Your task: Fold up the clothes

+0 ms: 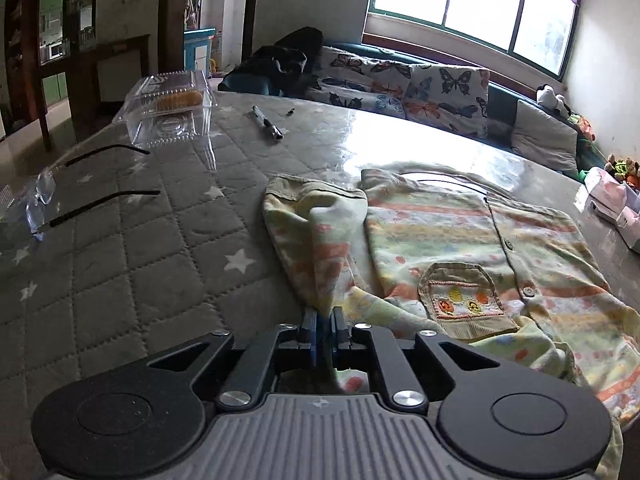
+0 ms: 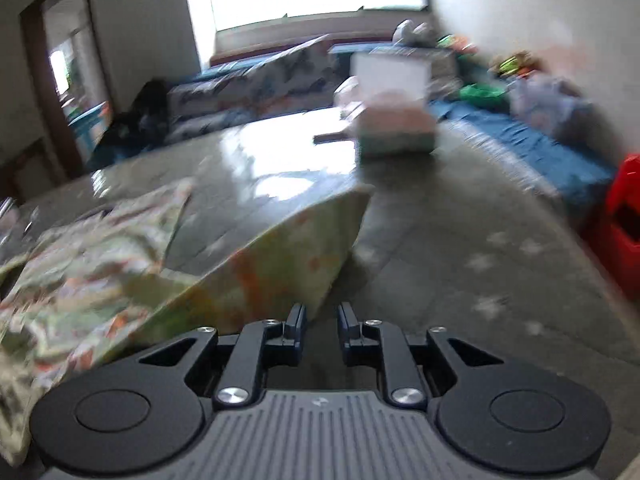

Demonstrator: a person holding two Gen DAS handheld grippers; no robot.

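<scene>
A child's pale yellow striped shirt point(image 1: 460, 232) with buttons and a corduroy pocket point(image 1: 464, 300) lies flat on the quilted grey table cover point(image 1: 140, 260). One sleeve point(image 1: 316, 232) runs from the shirt down to my left gripper point(image 1: 324, 320), whose fingers are shut on its fabric. The right wrist view is blurred. In it the other sleeve point(image 2: 288, 256) rises like a tent towards my right gripper point(image 2: 322, 320). Those jaws stand apart with table showing between them, and the sleeve's edge is beside the left finger. The shirt body point(image 2: 92, 256) lies at the left.
A clear plastic food box point(image 1: 172, 108), glasses point(image 1: 44, 200) and a pen point(image 1: 266, 122) lie on the table's far left. A box point(image 2: 394, 120) stands at the far right end. A butterfly-print sofa point(image 1: 420, 84) runs behind the table, and a red bin point(image 2: 624, 232) stands off the right edge.
</scene>
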